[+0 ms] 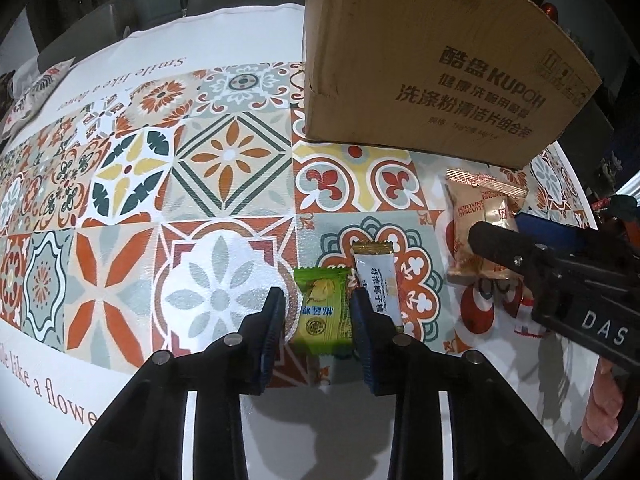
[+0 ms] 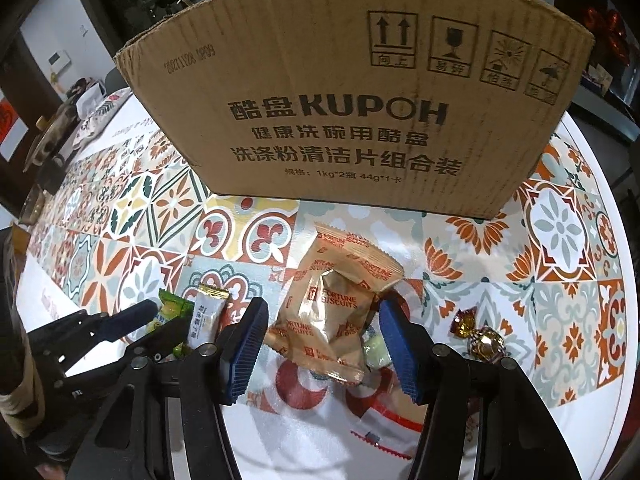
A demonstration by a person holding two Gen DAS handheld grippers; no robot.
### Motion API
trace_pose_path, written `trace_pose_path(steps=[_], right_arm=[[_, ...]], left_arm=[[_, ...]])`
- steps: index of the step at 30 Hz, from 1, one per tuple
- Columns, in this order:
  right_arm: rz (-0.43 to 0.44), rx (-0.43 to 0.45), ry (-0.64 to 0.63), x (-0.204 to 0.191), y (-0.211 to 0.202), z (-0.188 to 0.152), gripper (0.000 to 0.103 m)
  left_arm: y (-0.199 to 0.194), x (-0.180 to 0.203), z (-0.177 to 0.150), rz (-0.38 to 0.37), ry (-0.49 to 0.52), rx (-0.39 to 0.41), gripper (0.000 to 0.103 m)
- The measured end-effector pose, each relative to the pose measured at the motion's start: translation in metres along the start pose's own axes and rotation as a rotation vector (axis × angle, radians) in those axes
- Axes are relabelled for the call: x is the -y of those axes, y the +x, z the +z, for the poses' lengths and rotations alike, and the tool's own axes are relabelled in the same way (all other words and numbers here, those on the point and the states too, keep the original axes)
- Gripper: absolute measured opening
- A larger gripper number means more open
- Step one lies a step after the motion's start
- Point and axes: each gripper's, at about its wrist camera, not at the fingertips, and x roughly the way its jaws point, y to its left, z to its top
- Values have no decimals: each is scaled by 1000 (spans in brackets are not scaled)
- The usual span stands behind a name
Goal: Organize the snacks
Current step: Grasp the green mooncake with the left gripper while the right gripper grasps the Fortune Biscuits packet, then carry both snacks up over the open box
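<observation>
Both tools straddle snacks: left tool [image 1: 318,312] pinching green candy [image 1: 322,312] (right tool [image 2: 320,332] released).

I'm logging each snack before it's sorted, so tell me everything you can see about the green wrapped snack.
The green wrapped snack is a small pillow pack in shiny lime-green film with crimped ends, a yellow fruit picture and a round emblem. It lies flat on the patterned tablecloth, sealed, between the left gripper's jaws, which stand close along its sides. A white stick packet lies right beside it.
</observation>
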Motion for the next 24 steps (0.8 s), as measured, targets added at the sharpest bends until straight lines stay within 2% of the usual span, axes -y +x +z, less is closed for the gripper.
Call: trace_pose_path(steps=[3,12,24], right_arm=[[3,-12,-7,-3,4,1,54],[-8,-11,-46,-11,9,1,38],[25,41,-47,-9,-14,-2,36]], left_arm=[[1,0,3,-4,-5,0,26],[-2,-1,8,-7,-19,9,24],[-36,11,12,-37,-4,77,24]])
